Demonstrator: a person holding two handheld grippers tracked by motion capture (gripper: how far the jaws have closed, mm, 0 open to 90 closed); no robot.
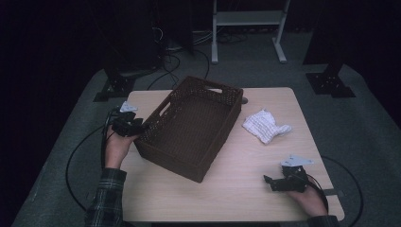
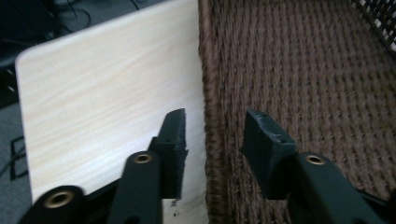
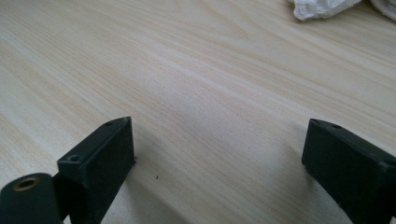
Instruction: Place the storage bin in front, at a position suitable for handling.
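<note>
Left gripper view has the left gripper [image 2: 212, 140] straddling the wicker basket's [image 1: 191, 127] near-left rim, jaws parted, not yet clamped. Right gripper [image 1: 276, 182] rests wide open and empty on the table [image 1: 246, 189], nearer the crumpled white cloth [image 1: 265, 125].

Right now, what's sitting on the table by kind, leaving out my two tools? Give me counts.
Brown woven basket: 1
White crumpled cloth: 1
Total: 2 things on the table
</note>
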